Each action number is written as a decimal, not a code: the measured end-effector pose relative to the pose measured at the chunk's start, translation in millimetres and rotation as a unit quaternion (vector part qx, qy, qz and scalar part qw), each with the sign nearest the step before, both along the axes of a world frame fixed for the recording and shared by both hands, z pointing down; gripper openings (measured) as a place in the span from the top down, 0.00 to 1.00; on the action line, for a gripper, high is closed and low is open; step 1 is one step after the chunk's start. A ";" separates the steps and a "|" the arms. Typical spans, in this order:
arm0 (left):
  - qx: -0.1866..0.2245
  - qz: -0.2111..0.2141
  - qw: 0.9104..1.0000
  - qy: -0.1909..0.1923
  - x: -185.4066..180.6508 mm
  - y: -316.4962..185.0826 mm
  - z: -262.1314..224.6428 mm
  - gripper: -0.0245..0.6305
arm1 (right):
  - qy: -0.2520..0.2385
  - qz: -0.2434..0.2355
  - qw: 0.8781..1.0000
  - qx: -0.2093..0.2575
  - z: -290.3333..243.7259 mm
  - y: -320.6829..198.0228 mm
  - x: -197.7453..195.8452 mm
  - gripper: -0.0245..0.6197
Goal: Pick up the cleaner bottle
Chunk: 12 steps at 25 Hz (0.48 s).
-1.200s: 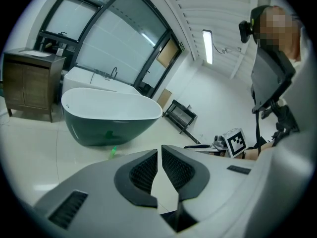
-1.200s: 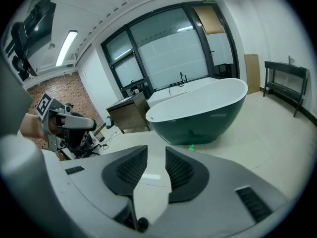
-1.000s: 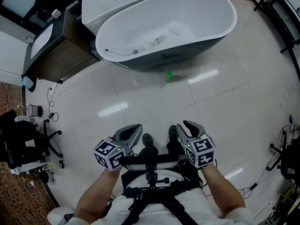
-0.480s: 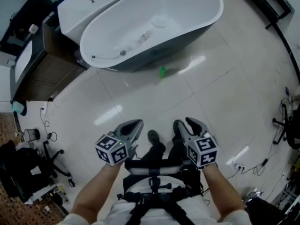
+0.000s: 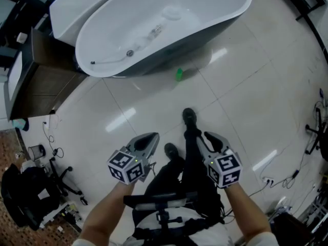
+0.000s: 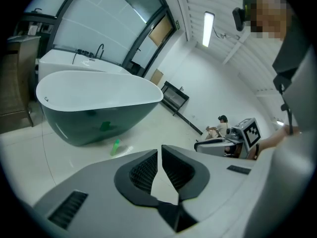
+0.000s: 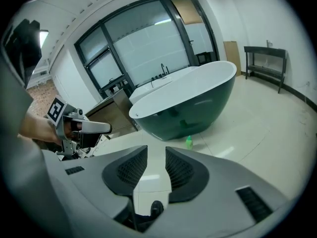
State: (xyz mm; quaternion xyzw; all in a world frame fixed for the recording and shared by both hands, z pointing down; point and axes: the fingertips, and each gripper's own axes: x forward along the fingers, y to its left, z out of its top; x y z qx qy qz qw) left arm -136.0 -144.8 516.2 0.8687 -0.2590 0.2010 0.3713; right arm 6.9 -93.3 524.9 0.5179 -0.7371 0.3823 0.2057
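Head view: green cleaner bottle (image 5: 179,74) stands on floor (image 5: 246,91) beside far bathtub (image 5: 205,14); near, left gripper (image 5: 148,137) is pressed together, right gripper (image 5: 207,136) spread, both empty.

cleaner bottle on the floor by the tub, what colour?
Green. The cleaner bottle shows best in the head view.

Far centre: oval freestanding bathtub (image 5: 197,41), white inside, dark outside.
Far left: brown wooden cabinet (image 5: 46,81) beside it.
Underneath: glossy white tiled floor (image 5: 154,106).
Near right: black cables (image 5: 287,177) on the tiles.
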 end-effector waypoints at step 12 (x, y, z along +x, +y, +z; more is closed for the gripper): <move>-0.029 -0.016 0.999 -0.013 51.0 -80.9 116.2 0.93 | -0.013 -0.039 0.999 -0.030 78.6 -84.1 32.4 0.79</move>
